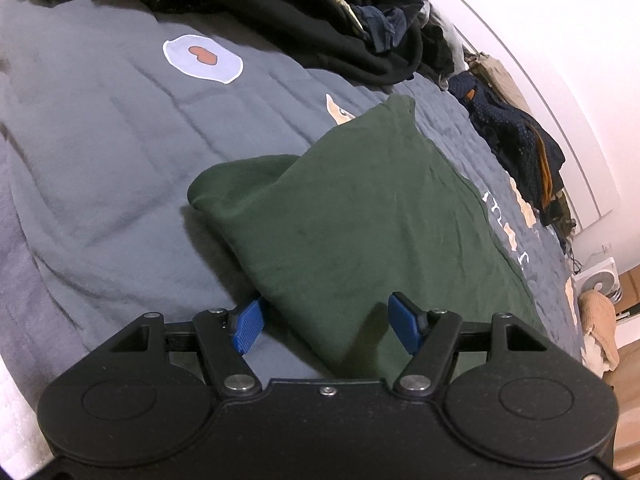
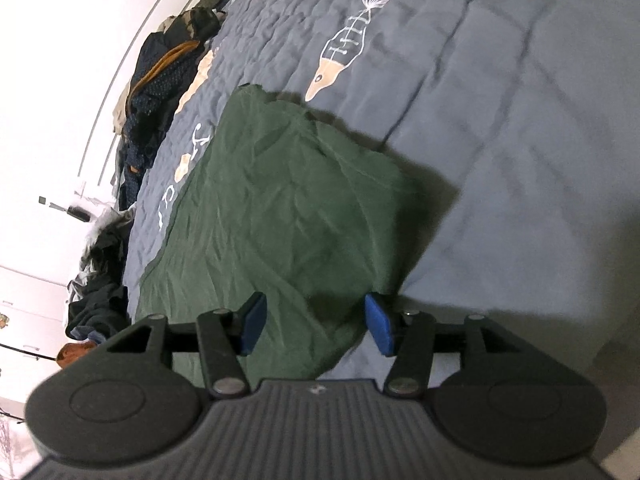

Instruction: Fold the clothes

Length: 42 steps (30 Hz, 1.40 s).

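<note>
A dark green garment (image 1: 352,224) lies folded flat on the grey-blue bedspread (image 1: 100,152), with a sleeve or flap poking out at its left side (image 1: 240,176). My left gripper (image 1: 326,326) is open just above the garment's near edge, its blue pads (image 1: 248,326) wide apart with nothing between them. In the right wrist view the same green garment (image 2: 280,208) spreads ahead, and my right gripper (image 2: 316,328) is open over its near corner, holding nothing.
A heap of dark clothes (image 1: 320,8) fills the far end of the bed. More dark garments (image 1: 516,136) lie along the wall side. A white fan (image 1: 600,280) and a beige cloth (image 1: 598,332) sit beyond the bed's edge. The bedspread (image 2: 520,120) bears a fishbone print (image 2: 344,48).
</note>
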Motion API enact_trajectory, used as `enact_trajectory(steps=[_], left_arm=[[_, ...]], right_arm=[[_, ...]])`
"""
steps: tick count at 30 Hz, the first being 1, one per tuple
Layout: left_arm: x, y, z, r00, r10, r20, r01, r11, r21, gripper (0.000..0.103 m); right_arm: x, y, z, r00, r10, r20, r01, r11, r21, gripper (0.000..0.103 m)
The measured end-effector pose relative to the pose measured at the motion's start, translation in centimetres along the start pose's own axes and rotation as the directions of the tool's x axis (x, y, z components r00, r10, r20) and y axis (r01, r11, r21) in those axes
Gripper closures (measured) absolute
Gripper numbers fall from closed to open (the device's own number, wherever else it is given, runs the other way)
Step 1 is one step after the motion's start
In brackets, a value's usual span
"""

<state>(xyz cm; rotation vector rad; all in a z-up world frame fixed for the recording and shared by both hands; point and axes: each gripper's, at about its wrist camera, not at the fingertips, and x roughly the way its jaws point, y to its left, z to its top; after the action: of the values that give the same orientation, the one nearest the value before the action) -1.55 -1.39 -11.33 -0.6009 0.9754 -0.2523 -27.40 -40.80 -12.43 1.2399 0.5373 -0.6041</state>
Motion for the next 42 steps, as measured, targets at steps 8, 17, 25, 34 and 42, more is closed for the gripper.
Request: enact_trajectory(steps=[8, 17, 25, 34, 42], left_arm=[[0.1, 0.0, 0.0, 1.000, 0.008, -0.002, -0.008, 1.000, -0.001, 0.038], [0.2, 0.0, -0.1, 1.000, 0.012, -0.003, -0.012, 1.000, 0.008, 0.038], [0.2, 0.0, -0.1, 1.000, 0.013, -0.004, -0.012, 1.000, 0.012, 0.038], [0.1, 0.0, -0.2, 1.000, 0.014, -0.005, -0.014, 1.000, 0.022, 0.037], [0.1, 0.0, -0.3, 1.000, 0.014, -0.007, -0.014, 0.999, 0.033, 0.037]], right_arm=[[0.1, -0.8, 0.0, 1.000, -0.012, -0.003, 0.013, 0.999, 0.043, 0.048], [1.3, -0.7, 0.3, 0.999, 0.036, 0.035, -0.040, 0.994, 0.106, 0.038], [1.2, 0.3, 0.3, 0.996, 0.084, 0.042, -0.087, 0.995, 0.059, 0.038], [2.4, -0.7, 0.1, 0.993, 0.115, 0.031, -0.118, 0.981, 0.155, 0.038], [2.9, -0.2, -0.2, 0.990, 0.137, 0.009, -0.137, 0.980, 0.145, 0.038]])
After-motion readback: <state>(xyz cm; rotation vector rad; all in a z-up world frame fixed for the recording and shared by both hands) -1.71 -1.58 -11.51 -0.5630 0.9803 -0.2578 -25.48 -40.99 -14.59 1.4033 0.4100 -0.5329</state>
